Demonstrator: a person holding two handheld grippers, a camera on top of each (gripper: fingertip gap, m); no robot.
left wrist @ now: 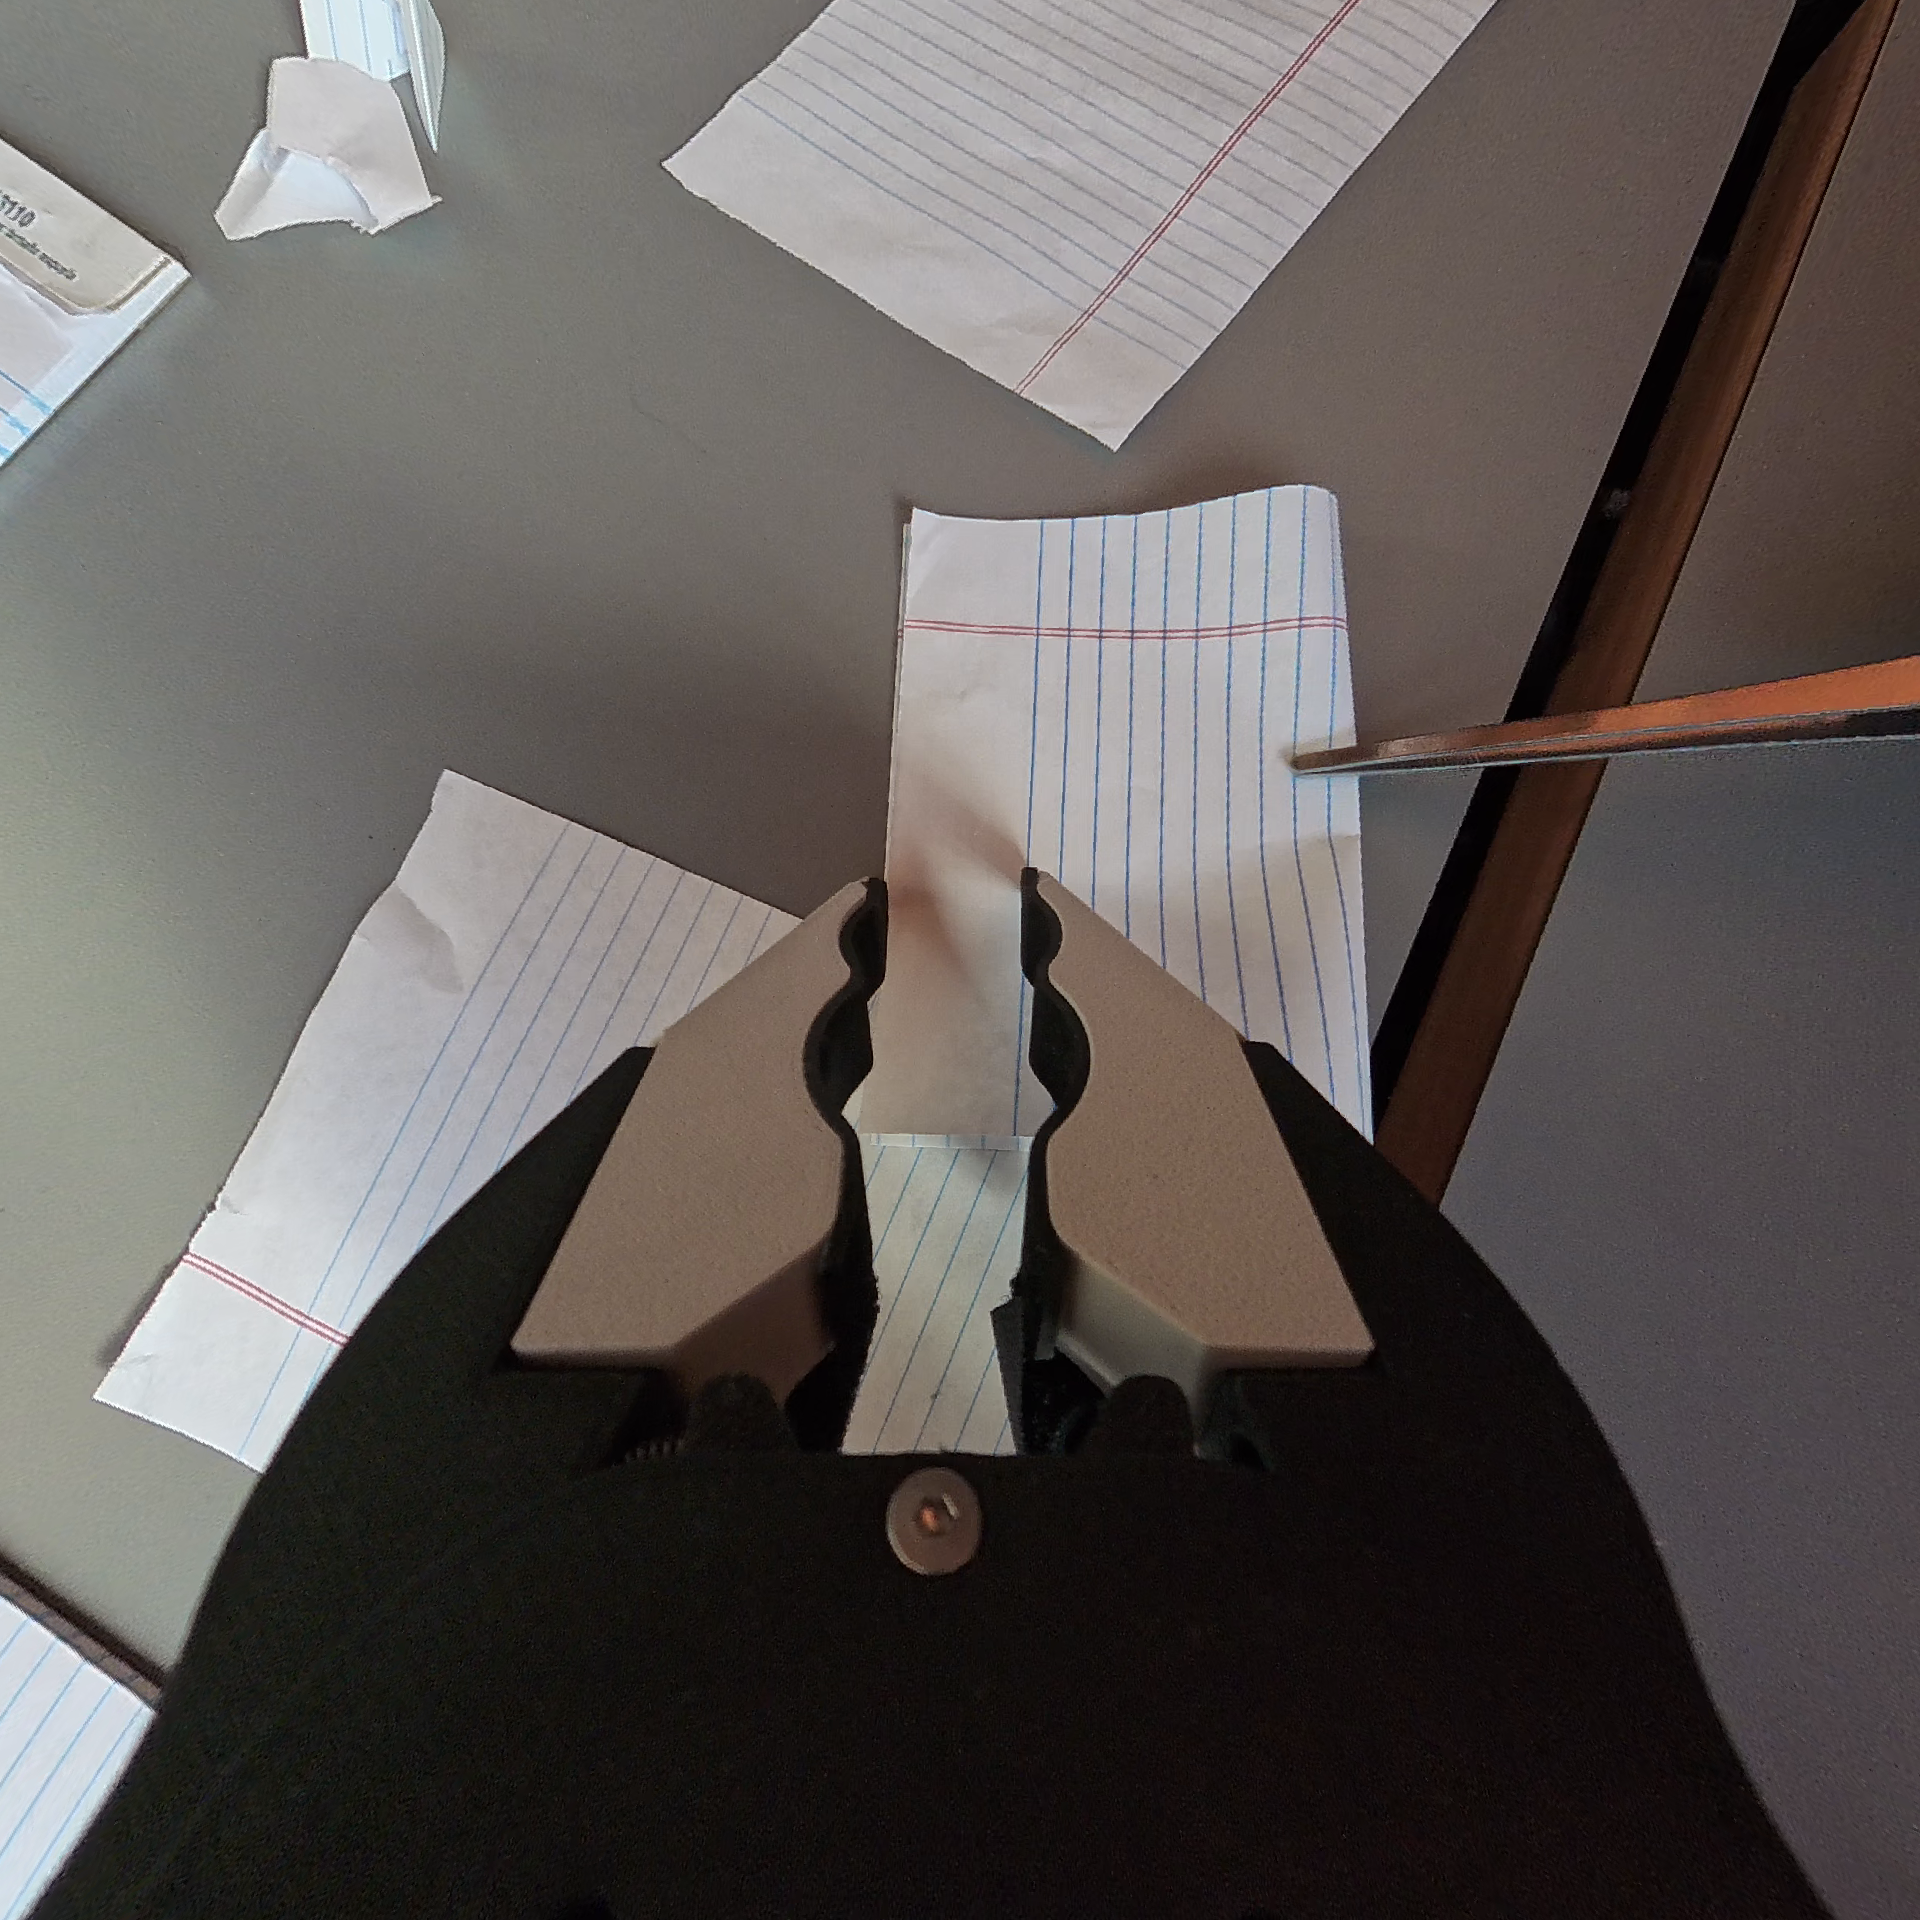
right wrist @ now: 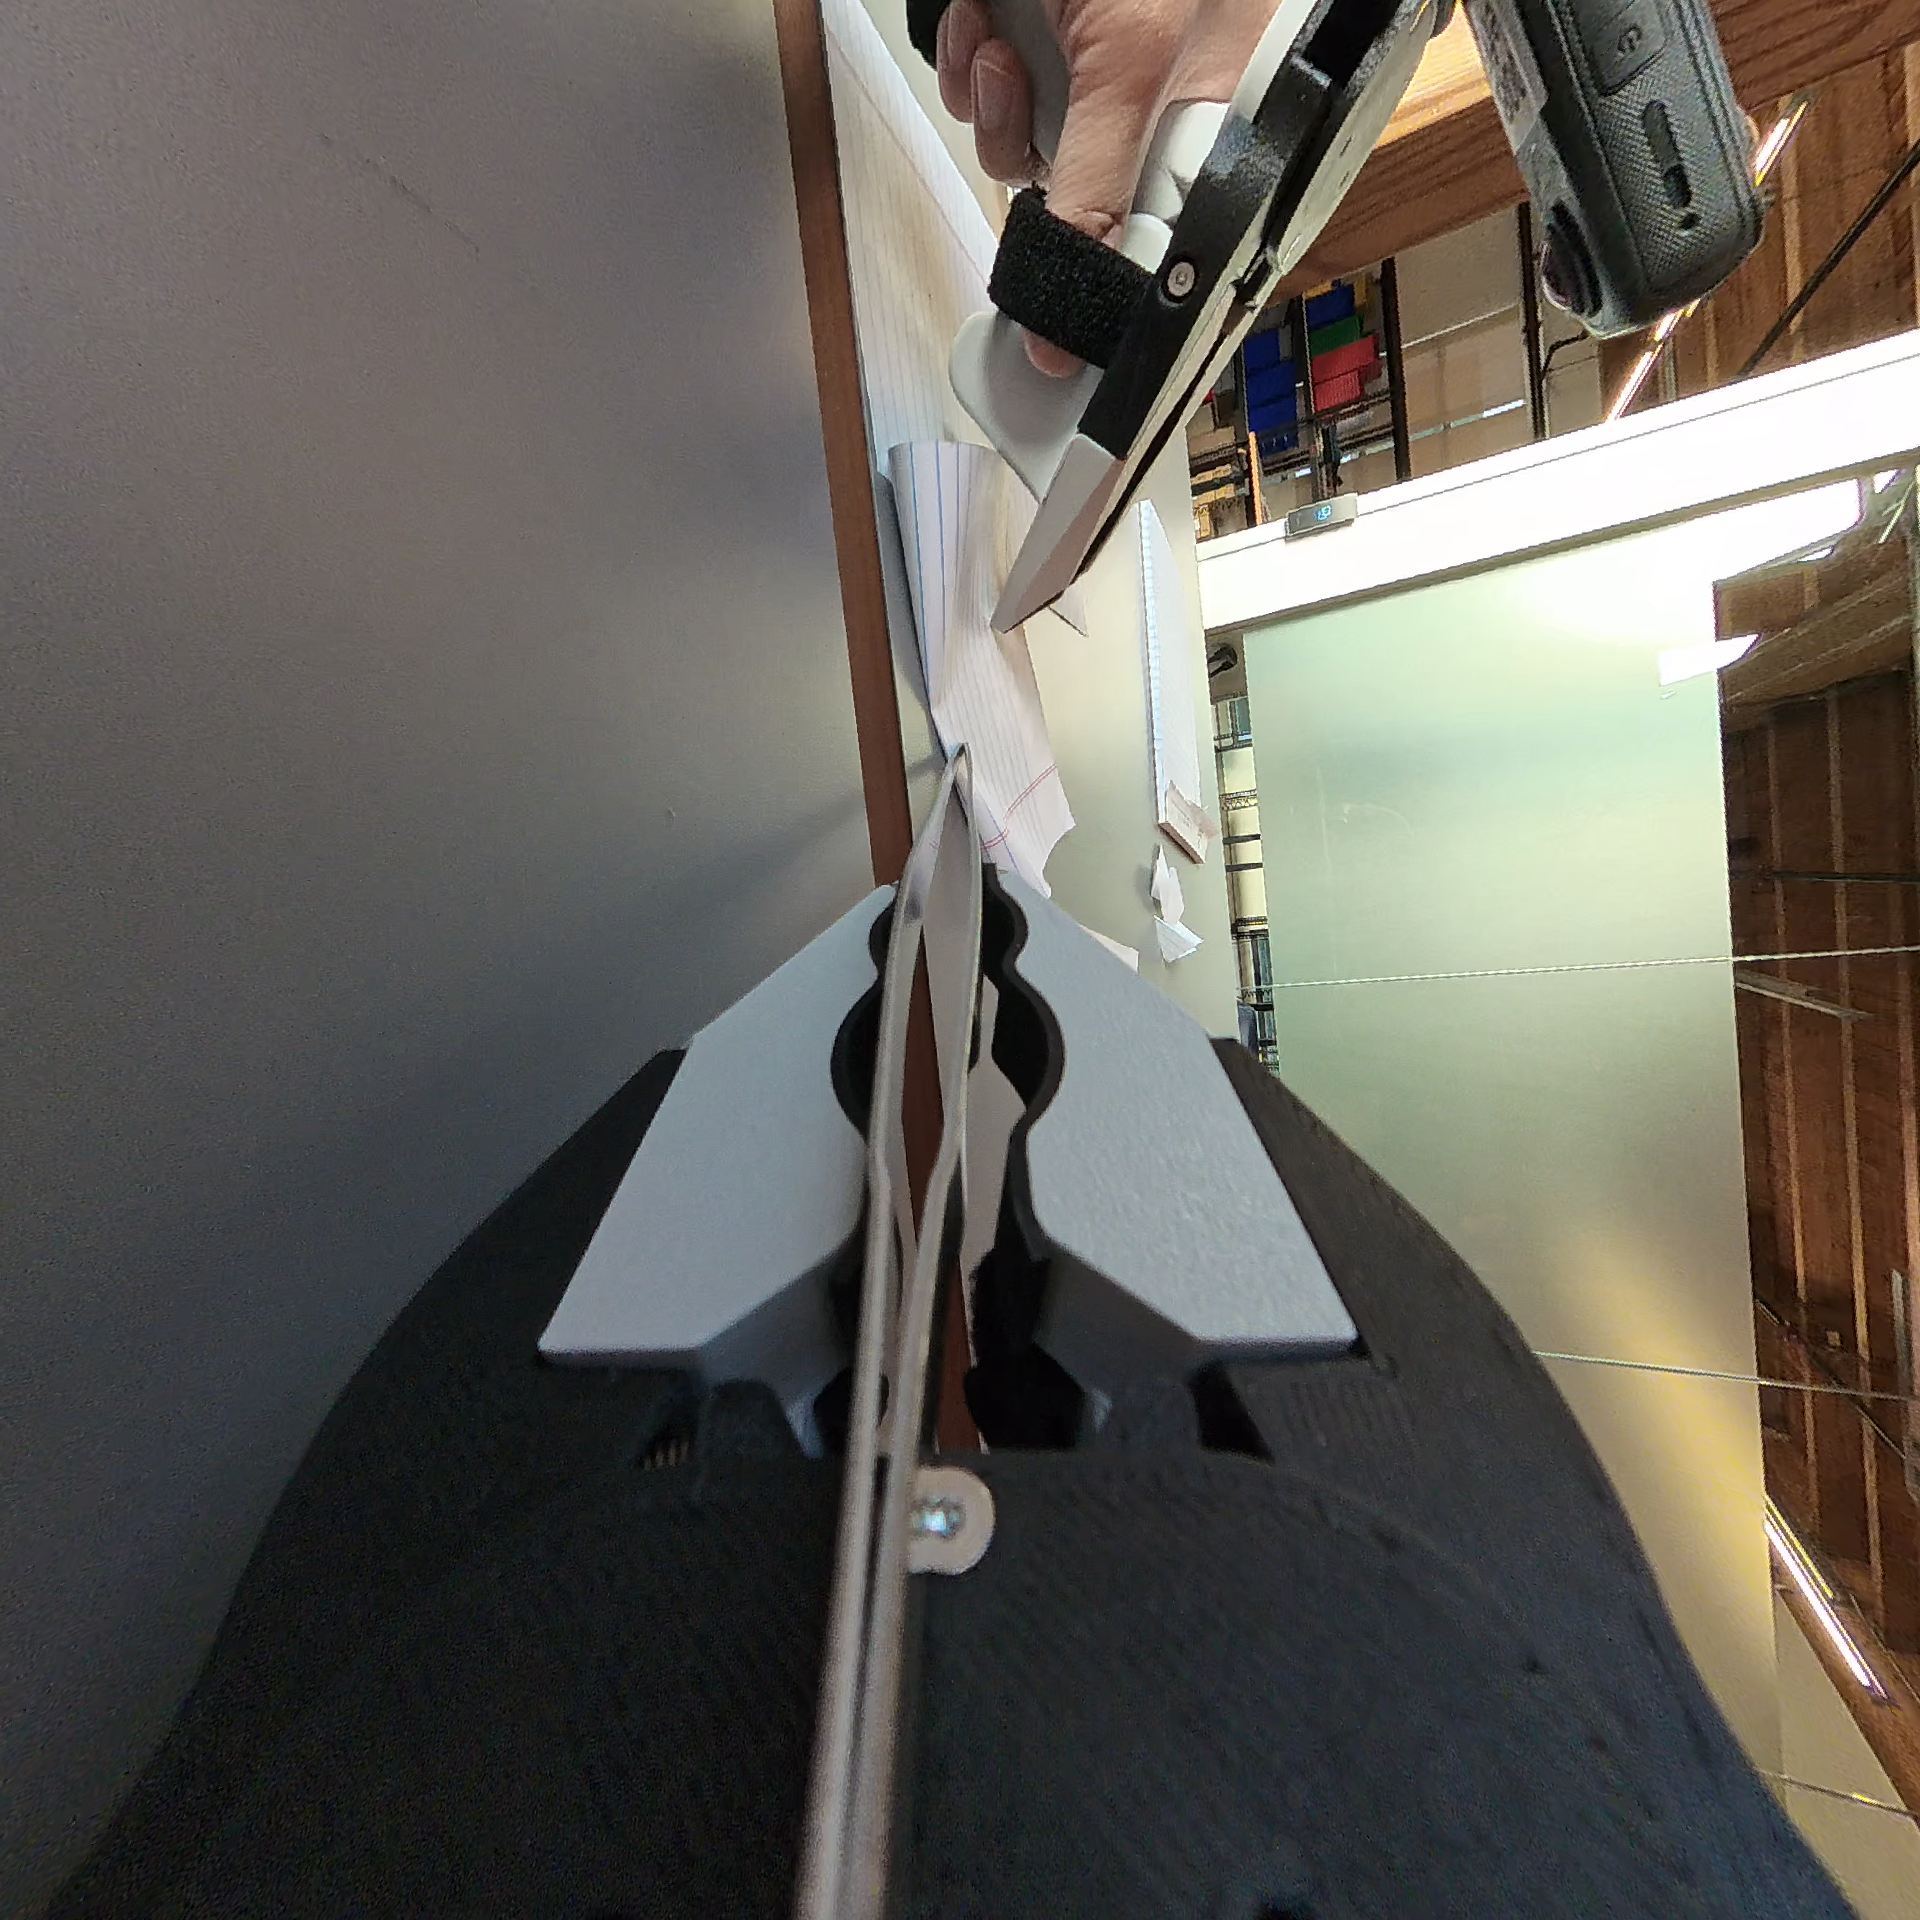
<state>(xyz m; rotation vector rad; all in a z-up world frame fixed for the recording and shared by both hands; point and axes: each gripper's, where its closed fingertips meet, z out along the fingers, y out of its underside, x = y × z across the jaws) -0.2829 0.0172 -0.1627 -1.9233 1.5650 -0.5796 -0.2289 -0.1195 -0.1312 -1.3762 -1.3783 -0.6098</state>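
**Now: tweezers at the edge of a folded sheet, left gripper parted above it**

Farthest left in the left wrist view, a paper pad (left wrist: pixel 73 281) and a torn scrap (left wrist: pixel 322 156) are seen on the grey table (left wrist: pixel 468 540). A lined sheet (left wrist: pixel 436 1049) with a ragged edge lies nearer, partly hidden under the left gripper (left wrist: pixel 956 883). That gripper is held with its jaws parted and nothing is clasped between them. It is poised over the near end of the folded paper (left wrist: pixel 1132 707); whether it touches the paper cannot be told. A larger lined sheet (left wrist: pixel 1091 187) is laid farther off, apart from the folded one.

At the folded paper's right edge, the tip of the tweezers (left wrist: pixel 1558 732) is set against the paper, just beside the table's wooden border (left wrist: pixel 1683 499).

From the right wrist view, the tweezers are seen clamped between the fingers of the right gripper (right wrist: pixel 935 904), their two arms drawn together at the tip. Whether the paper is pinched by them or only touched cannot be told.
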